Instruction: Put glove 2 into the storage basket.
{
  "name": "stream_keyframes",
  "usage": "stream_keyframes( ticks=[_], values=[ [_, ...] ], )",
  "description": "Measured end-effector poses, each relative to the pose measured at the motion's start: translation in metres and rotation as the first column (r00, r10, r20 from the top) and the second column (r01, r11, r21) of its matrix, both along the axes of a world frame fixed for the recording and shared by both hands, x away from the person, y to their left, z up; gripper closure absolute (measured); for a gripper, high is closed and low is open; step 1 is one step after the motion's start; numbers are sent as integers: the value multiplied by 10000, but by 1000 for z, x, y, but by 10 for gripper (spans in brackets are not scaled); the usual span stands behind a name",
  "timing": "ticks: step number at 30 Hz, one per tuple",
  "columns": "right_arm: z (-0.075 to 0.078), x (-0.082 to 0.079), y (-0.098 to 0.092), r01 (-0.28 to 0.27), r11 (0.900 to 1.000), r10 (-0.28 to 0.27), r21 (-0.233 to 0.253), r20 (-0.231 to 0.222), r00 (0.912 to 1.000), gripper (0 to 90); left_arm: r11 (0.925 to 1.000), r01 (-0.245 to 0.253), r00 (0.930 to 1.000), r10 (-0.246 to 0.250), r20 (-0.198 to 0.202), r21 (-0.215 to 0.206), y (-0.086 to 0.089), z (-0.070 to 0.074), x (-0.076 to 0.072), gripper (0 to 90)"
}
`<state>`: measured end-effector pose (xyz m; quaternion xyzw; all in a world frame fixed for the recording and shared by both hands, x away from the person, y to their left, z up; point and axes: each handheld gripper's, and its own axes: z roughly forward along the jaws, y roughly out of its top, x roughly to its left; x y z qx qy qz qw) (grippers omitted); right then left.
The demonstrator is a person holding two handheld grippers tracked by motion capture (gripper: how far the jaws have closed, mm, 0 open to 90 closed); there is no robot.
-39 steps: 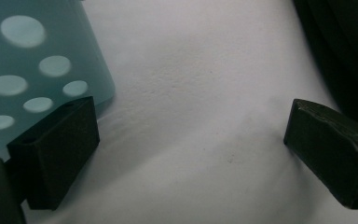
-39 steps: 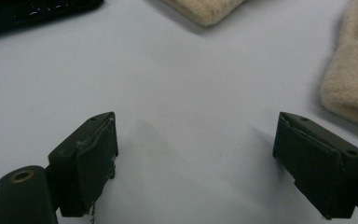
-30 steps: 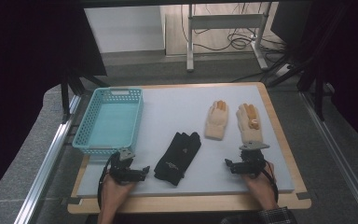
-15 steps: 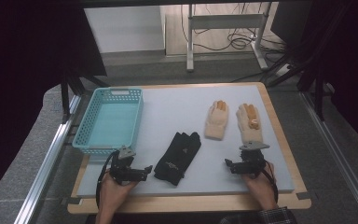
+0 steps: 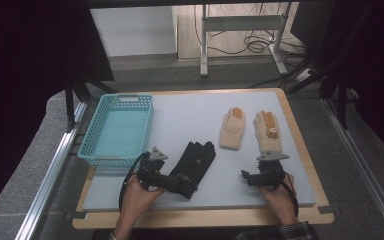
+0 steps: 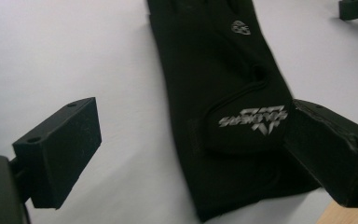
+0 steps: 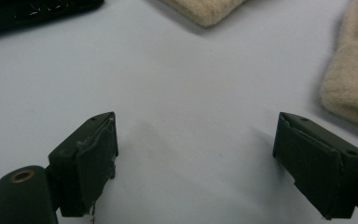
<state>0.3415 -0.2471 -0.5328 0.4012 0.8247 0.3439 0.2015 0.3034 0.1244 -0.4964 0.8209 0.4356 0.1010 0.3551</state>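
While both pairs of blocky jaws gape, the left gripper (image 6: pixel 191 154) straddles the smooth black glove's (image 6: pixel 223 112) cuff.

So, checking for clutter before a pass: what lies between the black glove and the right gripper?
Bare grey mat in the high view: nothing sits between the black glove and the right gripper, whose own view shows bare mat between its open jaws.
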Motion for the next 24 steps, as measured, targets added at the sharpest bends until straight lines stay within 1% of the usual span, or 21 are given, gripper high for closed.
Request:
stream_keyframes(
  ticks=[3, 4, 5, 6, 7, 8, 9, 11, 12, 13, 15, 16, 17, 19, 20, 21, 23, 24],
  values=[
    [0, 0, 0, -4, 10000, 4, 0, -1, 10000, 136, 9998, 184, 9995, -182, -264, 93, -12, -2, 10, 26],
    [0, 0, 0, -6, 10000, 6, 1, 1, 10000, 136, 9997, 209, 9987, -201, -478, 143, -20, -4, 15, 14],
    [0, 0, 0, -6, 10000, 6, 1, 1, 10000, 136, 9997, 209, 9987, -201, -478, 143, -20, -4, 15, 9],
    [0, 0, 0, -3, 10000, 3, 3, 1, 10000, 136, 9996, 223, 9982, -213, -568, 186, -24, -4, 18, 9],
    [0, 0, 0, 0, 10000, 0, -1, 3, 10000, 136, 9993, 276, 9976, -258, -637, 269, -28, -6, 21, 6],
    [0, 0, 0, -1, 10000, 1, 2, 5, 10000, 136, 9987, 282, 9965, -246, -801, 435, -35, -9, 27, 0],
    [0, 0, 0, -1, 10000, 1, 2, 5, 10000, 136, 9987, 282, 9965, -246, -801, 435, -35, -9, 27, 0],
    [0, 0, 0, 3, 10000, -3, 1, 16, 10000, 136, 9985, 265, 9948, -217, -997, 469, -40, -13, 33, 1],
    [0, 0, 0, 3, 10000, -3, -7, 16, 10000, 136, 9983, 317, 9920, -254, -1236, 492, -44, -17, 39, 0],
    [0, 0, 0, 3, 10000, -3, -7, 16, 10000, 136, 9983, 317, 9920, -254, -1236, 492, -44, -17, 39, 0],
    [0, 0, 0, 7, 10000, -7, -4, 10, 10000, 136, 9979, 369, 9895, -291, -1417, 525, -47, -22, 43, 0],
    [0, 0, 0, 5, 10000, -5, -6, 14, 10000, 136, 9976, 450, 9865, -360, -1595, 534, -51, -25, 45, 0],
    [0, 0, 0, 5, 10000, -5, -6, 14, 10000, 136, 9976, 450, 9865, -360, -1595, 534, -51, -25, 45, 0],
    [0, 0, 0, 2, 10000, -2, -6, 15, 10000, 136, 9953, 633, 9831, -496, -1762, 731, -56, -29, 44, 0],
    [0, 0, 0, 4, 10000, -4, -1, 14, 10000, 136, 9929, 590, 9865, -421, -1583, 1037, -60, -29, 41, 0],
    [0, 0, 0, 4, 10000, -4, -1, 14, 10000, 136, 9907, 575, 9883, -390, -1472, 1234, -62, -30, 39, 0],
    [0, 0, 0, 3, 10000, -3, -3, 16, 10000, 136, 9878, 538, 9896, -332, -1397, 1464, -66, -30, 36, 0],
    [0, 0, 0, 3, 10000, -3, -7, 21, 10000, 136, 9819, 584, 9913, -358, -1266, 1800, -70, -31, 33, 0]
  ],
)
